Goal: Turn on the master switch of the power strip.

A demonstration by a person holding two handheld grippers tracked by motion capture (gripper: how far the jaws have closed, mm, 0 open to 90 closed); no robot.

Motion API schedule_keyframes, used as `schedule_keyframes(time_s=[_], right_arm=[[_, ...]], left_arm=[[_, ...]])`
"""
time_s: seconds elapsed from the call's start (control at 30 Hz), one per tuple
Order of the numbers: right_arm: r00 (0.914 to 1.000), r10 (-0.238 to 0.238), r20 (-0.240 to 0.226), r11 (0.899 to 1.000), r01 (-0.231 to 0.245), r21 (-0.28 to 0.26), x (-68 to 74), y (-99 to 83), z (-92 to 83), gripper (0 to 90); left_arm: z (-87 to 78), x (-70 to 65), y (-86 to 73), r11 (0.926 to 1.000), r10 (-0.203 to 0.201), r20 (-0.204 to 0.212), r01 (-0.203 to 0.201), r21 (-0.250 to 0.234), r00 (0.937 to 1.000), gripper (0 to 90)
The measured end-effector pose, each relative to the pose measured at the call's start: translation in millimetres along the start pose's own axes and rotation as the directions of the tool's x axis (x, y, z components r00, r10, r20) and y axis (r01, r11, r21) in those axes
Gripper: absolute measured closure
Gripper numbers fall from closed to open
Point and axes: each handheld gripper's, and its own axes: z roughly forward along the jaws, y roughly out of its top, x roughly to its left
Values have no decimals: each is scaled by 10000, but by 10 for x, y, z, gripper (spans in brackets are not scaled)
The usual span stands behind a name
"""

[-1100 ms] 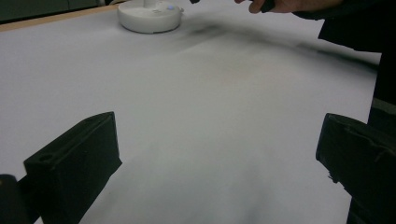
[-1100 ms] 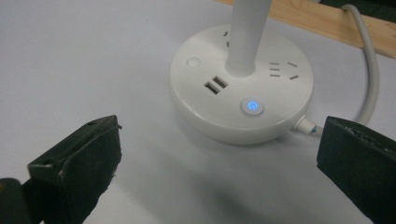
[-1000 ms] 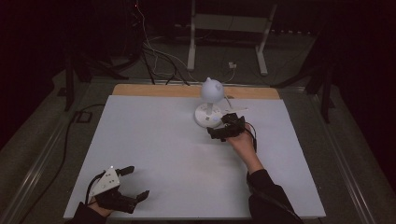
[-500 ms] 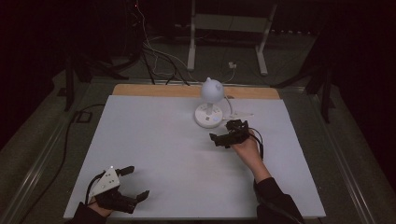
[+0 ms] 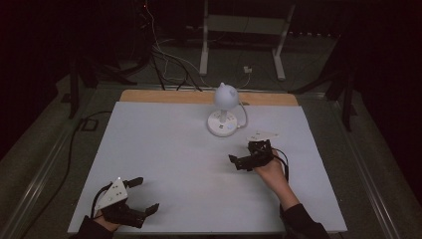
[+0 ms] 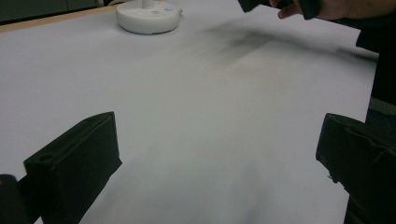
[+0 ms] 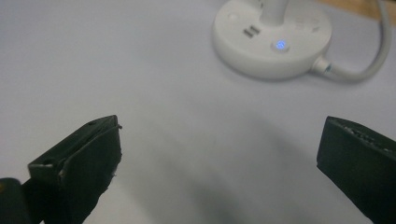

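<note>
**High view: both grippers open, lamp at the far edge of the sheet**

High view shows a white lamp point(image 5: 222, 112) standing at the far middle of the table point(image 5: 164, 149), which a pale sheet covers up to a wooden strip along the far edge. The lamp has a round base and a rounded head above it; a white cord point(image 5: 243, 113) loops off its right side.

The right gripper point(image 5: 238, 163) sits over the sheet on the near side of the lamp and a little to its right, apart from the base and touching nothing. Its jaws point left and are spread, holding nothing. In the right gripper view the two black jaws stand wide apart at the lower corners, with bare sheet between them and the lamp base point(image 7: 272, 38) ahead, a small blue light point(image 7: 280, 45) glowing on top of it and the cord leaving at the right.

The left gripper point(image 5: 145, 195) rests at the near left corner of the table, well apart from the lamp. Its jaws are released too, wide apart and empty. The left gripper view looks across bare sheet to the lamp base point(image 6: 147, 16) far off, with the right hand point(image 6: 327, 8) at the top right.
</note>
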Motion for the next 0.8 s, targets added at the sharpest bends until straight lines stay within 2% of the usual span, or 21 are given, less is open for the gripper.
schedule_keyframes(time_s=[0.17,0.43,0.67,0.8], right_arm=[[9999,131,-104,9997,-133,-206,1,-163,-137,0],[9994,72,-331,9995,-82,-296,32,-376,-362,0],[9994,-62,-353,10000,62,11,28,-609,-522,0],[9994,21,-346,10000,-24,-93,7,-700,-604,0]], left_arm=[[3,0,-1,10000,7,19,-7,11,10000,1],[4,2,-1,10000,14,15,-14,44,10000,1],[0,-2,0,10000,-11,16,11,24,10000,1],[-2,-5,1,10000,-10,21,10,15,10000,1]])
